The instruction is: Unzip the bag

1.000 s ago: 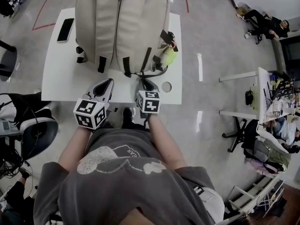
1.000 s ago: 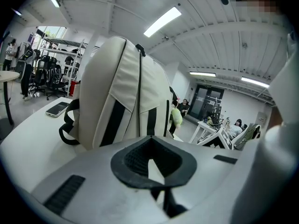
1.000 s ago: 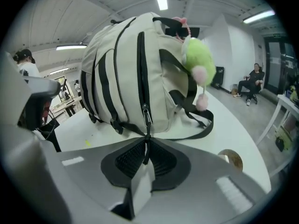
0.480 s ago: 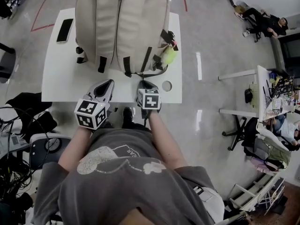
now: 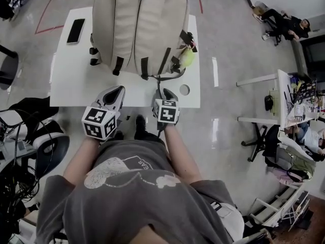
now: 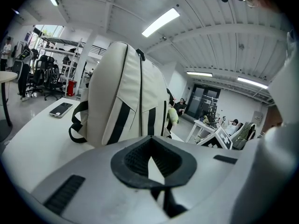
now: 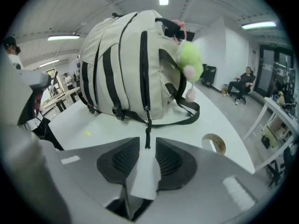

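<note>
A beige backpack (image 5: 137,29) with black straps lies on the white table (image 5: 71,80); it fills the left gripper view (image 6: 126,101) and the right gripper view (image 7: 126,64). A black zipper pull cord (image 7: 147,129) hangs from its near end down the middle. My right gripper (image 7: 147,143) (image 5: 165,93) sits at the table's near edge. Its jaws are opening, the cord's tip lies loose in the gap and the pads do not press it. My left gripper (image 6: 149,140) (image 5: 112,93) is shut on nothing, short of the bag.
A green plush toy (image 7: 191,57) (image 5: 188,57) hangs on the bag's right side. A phone (image 5: 76,30) (image 6: 60,109) lies at the table's far left. A round cable hole (image 5: 184,89) (image 7: 214,143) is near the right gripper. Chairs, desks and seated people surround the table.
The right gripper has drawn slightly back toward the table's near edge, and a thin cord now stretches from the bag to it. The left gripper has barely moved.
</note>
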`<move>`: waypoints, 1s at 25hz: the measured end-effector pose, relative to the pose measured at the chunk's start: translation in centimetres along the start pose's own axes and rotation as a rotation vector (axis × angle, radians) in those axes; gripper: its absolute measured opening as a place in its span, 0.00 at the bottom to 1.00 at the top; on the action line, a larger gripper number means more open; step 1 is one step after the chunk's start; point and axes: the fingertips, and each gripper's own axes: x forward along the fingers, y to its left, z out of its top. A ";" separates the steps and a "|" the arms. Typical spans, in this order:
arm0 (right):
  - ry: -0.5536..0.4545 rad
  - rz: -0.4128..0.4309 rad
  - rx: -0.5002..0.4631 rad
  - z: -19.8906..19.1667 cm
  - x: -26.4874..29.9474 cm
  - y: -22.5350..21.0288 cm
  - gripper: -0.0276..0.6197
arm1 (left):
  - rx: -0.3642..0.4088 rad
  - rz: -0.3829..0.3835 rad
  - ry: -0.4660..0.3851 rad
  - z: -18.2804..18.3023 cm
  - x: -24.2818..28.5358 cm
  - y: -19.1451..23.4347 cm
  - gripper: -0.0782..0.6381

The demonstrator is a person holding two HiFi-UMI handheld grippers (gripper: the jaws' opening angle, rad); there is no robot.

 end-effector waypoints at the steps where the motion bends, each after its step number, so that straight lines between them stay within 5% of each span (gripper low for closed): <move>1: -0.021 -0.007 0.017 0.1 -0.6 0.0 0.21 | 0.000 -0.003 0.000 -0.1 -0.5 0.1 0.12; 11: -0.225 -0.020 0.094 1.1 -8.7 4.3 0.18 | -0.007 -0.087 0.000 -2.3 -5.5 -0.2 0.12; 17: -0.315 -0.047 0.026 1.1 -12.9 6.5 0.06 | -0.025 -0.161 0.043 -5.4 -7.1 -1.4 0.12; 25: -0.412 -0.032 0.045 1.4 -16.4 6.7 0.04 | -0.038 -0.150 0.013 -5.4 -9.4 -2.7 0.12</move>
